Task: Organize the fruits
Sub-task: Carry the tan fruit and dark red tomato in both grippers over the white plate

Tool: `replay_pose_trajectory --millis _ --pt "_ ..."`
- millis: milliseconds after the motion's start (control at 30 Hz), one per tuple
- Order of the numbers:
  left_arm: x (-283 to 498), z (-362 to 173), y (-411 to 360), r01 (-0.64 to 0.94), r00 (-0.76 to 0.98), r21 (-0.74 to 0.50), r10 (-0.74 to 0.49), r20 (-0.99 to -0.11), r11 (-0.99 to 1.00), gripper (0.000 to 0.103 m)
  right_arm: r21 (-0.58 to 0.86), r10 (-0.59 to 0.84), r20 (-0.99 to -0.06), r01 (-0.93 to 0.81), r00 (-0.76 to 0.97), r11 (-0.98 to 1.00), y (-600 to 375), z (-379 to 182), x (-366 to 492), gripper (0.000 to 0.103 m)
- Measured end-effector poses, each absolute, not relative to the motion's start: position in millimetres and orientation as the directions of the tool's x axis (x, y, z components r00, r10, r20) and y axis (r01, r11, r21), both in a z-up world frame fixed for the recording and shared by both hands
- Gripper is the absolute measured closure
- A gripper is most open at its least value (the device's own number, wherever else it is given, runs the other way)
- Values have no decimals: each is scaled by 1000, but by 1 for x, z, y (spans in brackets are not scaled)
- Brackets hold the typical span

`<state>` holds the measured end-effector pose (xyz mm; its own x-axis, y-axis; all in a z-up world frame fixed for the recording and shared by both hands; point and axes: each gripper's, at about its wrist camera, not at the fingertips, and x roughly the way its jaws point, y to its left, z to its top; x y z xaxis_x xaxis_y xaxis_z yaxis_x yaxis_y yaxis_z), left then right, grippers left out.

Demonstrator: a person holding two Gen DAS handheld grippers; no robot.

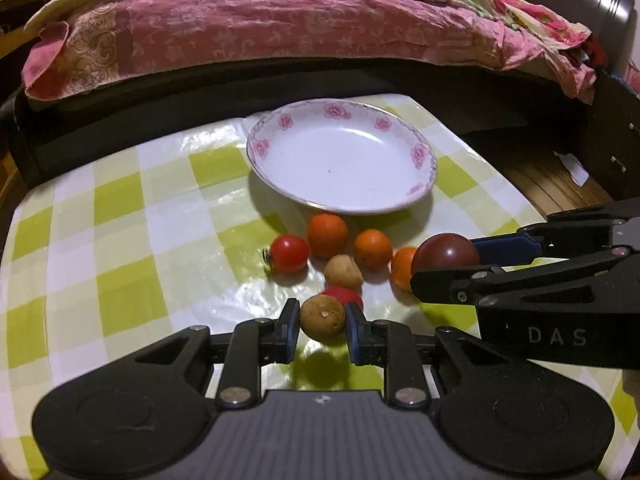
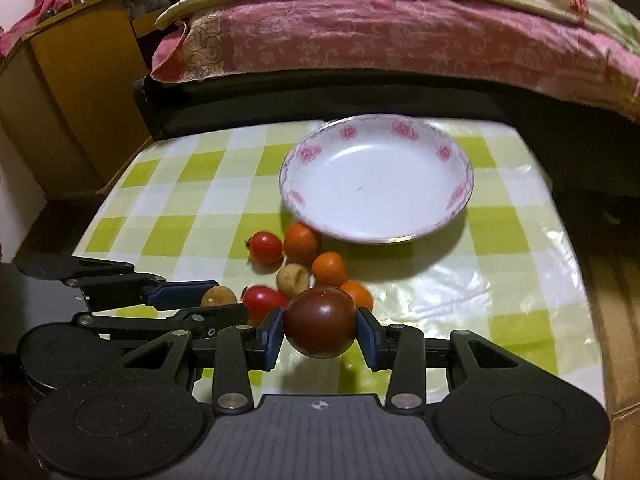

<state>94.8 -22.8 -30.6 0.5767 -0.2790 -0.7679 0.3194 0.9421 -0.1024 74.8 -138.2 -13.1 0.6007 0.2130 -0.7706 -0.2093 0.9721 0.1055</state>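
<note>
My left gripper (image 1: 322, 316) is shut on a tan round fruit (image 1: 322, 315) and holds it just above the checked tablecloth. My right gripper (image 2: 320, 326) is shut on a large dark red fruit (image 2: 320, 322), also lifted; it shows in the left wrist view (image 1: 446, 254) too. A white plate with pink flowers (image 1: 416, 152) (image 2: 460, 188) stands empty behind a cluster of loose fruits: a red tomato (image 1: 289, 253), three orange fruits (image 1: 327, 235), a second tan fruit (image 1: 343, 271) and a red one (image 2: 262, 300).
The table with green and white checked cloth (image 1: 120, 240) stands against a bed with a pink quilt (image 1: 240, 28). A wooden cabinet (image 2: 72, 100) stands at the left. The table's right edge (image 2: 576, 280) drops to the wooden floor.
</note>
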Motion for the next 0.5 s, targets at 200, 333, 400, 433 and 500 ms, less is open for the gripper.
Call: replay_pose_trajectory --millis 200,333,400,433,500 --pt "112 -20 -25 322 611 -85 -276 -742 943 71 82 179 -743 -177 645 981 -141 -5 89 68" --pt "127 -14 -30 327 638 -54 -263 -724 943 71 81 165 -727 -155 666 985 -146 -3 104 68" --pt "137 -14 -31 324 645 -49 -258 -719 945 71 78 163 -719 -154 675 985 -147 -3 111 68" --pt "141 -14 -32 325 648 -46 -258 -717 945 71 76 163 -715 -156 680 985 -148 -3 115 68" --pt "148 -16 -34 330 652 -37 -256 -714 943 71 66 160 -708 -161 688 985 -150 -5 125 68"
